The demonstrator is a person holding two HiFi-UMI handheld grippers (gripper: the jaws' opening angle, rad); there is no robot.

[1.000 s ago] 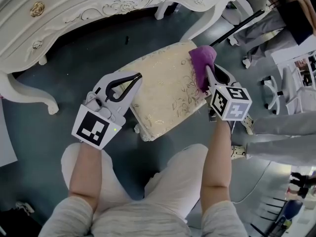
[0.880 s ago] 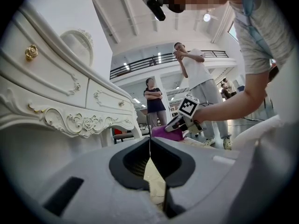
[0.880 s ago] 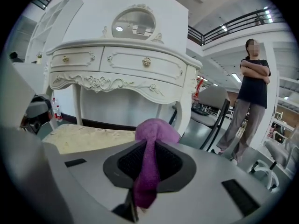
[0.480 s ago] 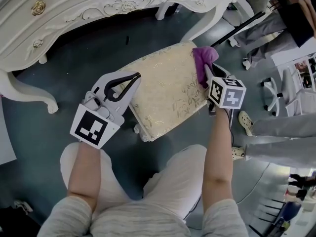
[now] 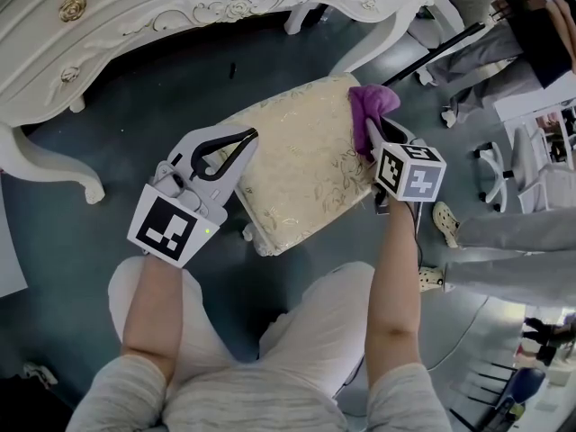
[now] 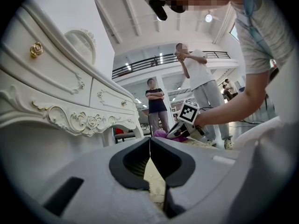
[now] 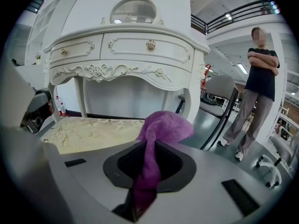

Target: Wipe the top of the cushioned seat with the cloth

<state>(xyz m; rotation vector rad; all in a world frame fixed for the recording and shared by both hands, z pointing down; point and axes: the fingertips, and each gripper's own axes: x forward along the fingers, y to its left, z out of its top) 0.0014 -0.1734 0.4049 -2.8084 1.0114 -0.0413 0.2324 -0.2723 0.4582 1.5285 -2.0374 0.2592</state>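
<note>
Right hand-held gripper [image 7: 148, 169]: jaws clamped on purple cloth [image 7: 161, 127], loose bunch sticking out past tips. Left hand-held gripper [image 6: 150, 155]: jaws fully together, nothing held, tips at left edge of cushioned seat [image 5: 288, 174]. Cloth at seat's far right corner; contact with top unclear. Step, likely: wipe stroke at right side. Next move calls for cloth pressed flat, swept leftward across top, grip kept firm.

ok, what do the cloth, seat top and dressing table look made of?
Cloth: purple microfibre or terry, by its fuzzy matte nap and soft folds.
Seat top: cream upholstery fabric, likely brocade; faint sheen, gold floral pattern.
Dressing table: white-painted wood or moulded resin; smooth satin surface, carved scrollwork.
</note>
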